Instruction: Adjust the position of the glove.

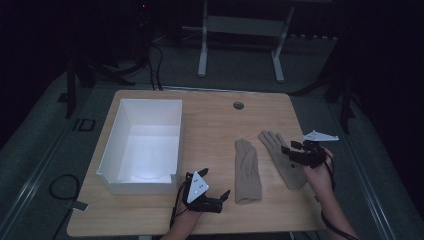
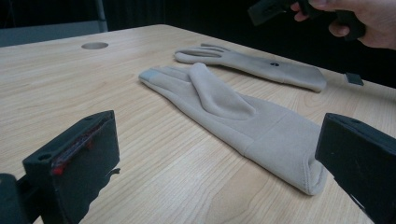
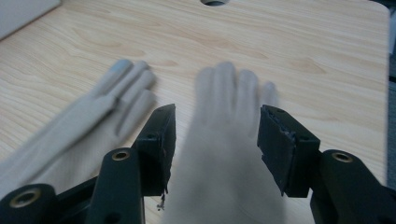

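Note:
Two beige gloves lie flat on the wooden table [image 1: 210, 120]. The left glove [image 1: 247, 172] [image 2: 233, 114] [image 3: 88, 121] points its fingers away from the person. The right glove [image 1: 282, 157] [image 2: 252, 65] [image 3: 229, 140] lies angled beside it. My left gripper [image 1: 222, 196] [image 2: 215, 158] rests low at the table's front, open, aimed at the left glove's cuff and just short of it. My right gripper [image 1: 287, 150] [image 3: 215, 140] hovers open over the right glove's palm, jaws astride it, nothing gripped.
A white open bin [image 1: 142, 145] stands on the table's left half, near my left gripper. A round cable hole [image 1: 238, 105] sits at the table's back edge. Beyond the table stands a white frame [image 1: 240, 35] on dark floor.

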